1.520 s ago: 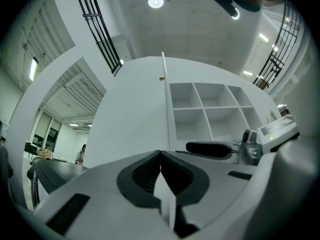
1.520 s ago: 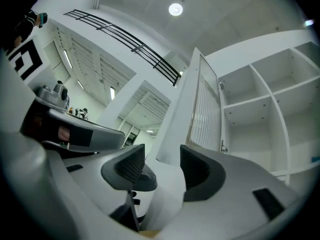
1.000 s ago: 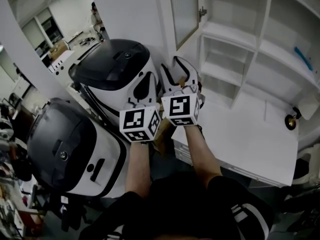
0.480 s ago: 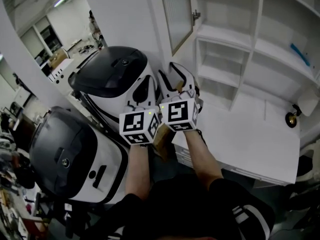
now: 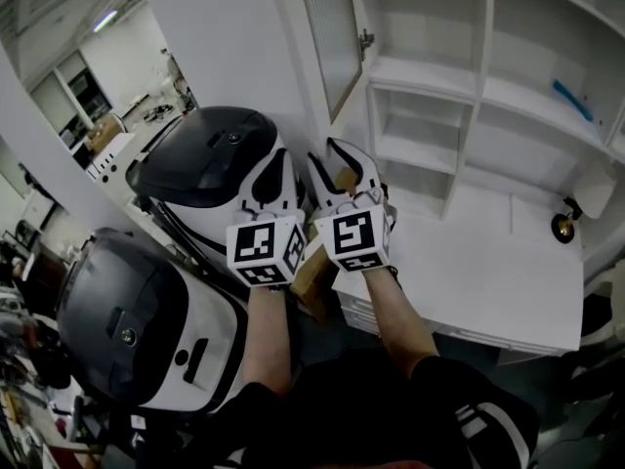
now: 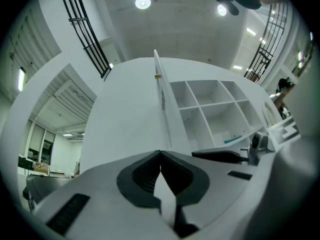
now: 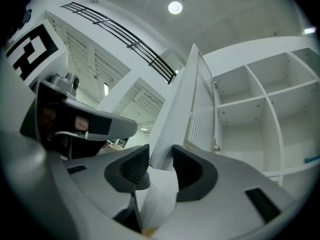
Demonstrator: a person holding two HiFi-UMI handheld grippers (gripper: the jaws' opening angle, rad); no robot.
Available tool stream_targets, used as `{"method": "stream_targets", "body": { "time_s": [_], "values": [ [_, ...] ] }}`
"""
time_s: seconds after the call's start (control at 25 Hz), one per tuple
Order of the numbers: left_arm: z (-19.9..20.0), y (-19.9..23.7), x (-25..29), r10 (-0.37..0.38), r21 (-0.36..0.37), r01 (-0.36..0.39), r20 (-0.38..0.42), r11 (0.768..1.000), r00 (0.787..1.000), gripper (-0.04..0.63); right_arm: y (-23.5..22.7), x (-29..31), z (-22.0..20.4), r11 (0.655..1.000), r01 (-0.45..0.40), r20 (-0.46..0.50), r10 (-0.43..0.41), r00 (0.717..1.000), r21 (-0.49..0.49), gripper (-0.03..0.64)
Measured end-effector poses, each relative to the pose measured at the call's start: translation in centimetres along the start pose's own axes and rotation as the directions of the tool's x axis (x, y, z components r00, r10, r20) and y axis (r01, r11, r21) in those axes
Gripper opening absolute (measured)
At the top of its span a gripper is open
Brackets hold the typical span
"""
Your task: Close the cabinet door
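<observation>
The white cabinet door [image 5: 329,37] with a frosted pane stands swung out from the open shelves [image 5: 420,125]; I see it edge-on in the left gripper view [image 6: 161,96] and slanted in the right gripper view [image 7: 199,104]. Both grippers are side by side below the door and apart from it. My left gripper [image 6: 160,154] is shut with its tips touching and nothing in it. My right gripper [image 7: 161,159] [image 5: 344,162] is open. Its jaws have just been closing. Nothing is between them; the door's edge only shows beyond the gap.
Two large white-and-black machines [image 5: 210,159] [image 5: 127,311] crowd the left side, close to the left gripper. A white counter [image 5: 488,281] runs under the shelves, with a small dark round object [image 5: 563,225] at its right end. A blue item [image 5: 571,101] lies on a shelf.
The right gripper's jaws have narrowed. Both marker cubes have kept close together, the left one a little higher. The head view has swung, so the door and shelves sit further left in the picture.
</observation>
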State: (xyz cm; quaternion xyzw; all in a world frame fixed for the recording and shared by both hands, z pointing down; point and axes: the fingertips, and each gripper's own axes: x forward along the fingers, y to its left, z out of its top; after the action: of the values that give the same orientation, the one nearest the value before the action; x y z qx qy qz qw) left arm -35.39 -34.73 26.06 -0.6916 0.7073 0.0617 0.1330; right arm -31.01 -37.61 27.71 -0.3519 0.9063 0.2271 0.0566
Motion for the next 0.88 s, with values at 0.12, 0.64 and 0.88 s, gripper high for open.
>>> {"method": "stream_targets", "body": {
  "time_s": [0.12,0.64,0.88],
  "values": [
    [0.5,-0.9,0.5,-0.026,0.013,0.025,0.01,1.0,1.0,0.012,-0.4,-0.5,-0.2,1.0,-0.001,-0.005,0.001,1.0,0.013,0.156],
    [3.5,-4.4,3.4,-0.146,0.111,0.141,0.038,0.984,0.989,0.012,-3.0,-3.5,-0.5,0.999,0.04,-0.022,-0.04,0.999,0.032,0.127],
    [7.0,-6.0,4.9,-0.206,0.15,0.193,0.078,0.97,0.975,0.012,-4.3,-4.7,-0.8,0.998,0.058,-0.032,-0.056,0.998,0.037,0.117]
  ]
}}
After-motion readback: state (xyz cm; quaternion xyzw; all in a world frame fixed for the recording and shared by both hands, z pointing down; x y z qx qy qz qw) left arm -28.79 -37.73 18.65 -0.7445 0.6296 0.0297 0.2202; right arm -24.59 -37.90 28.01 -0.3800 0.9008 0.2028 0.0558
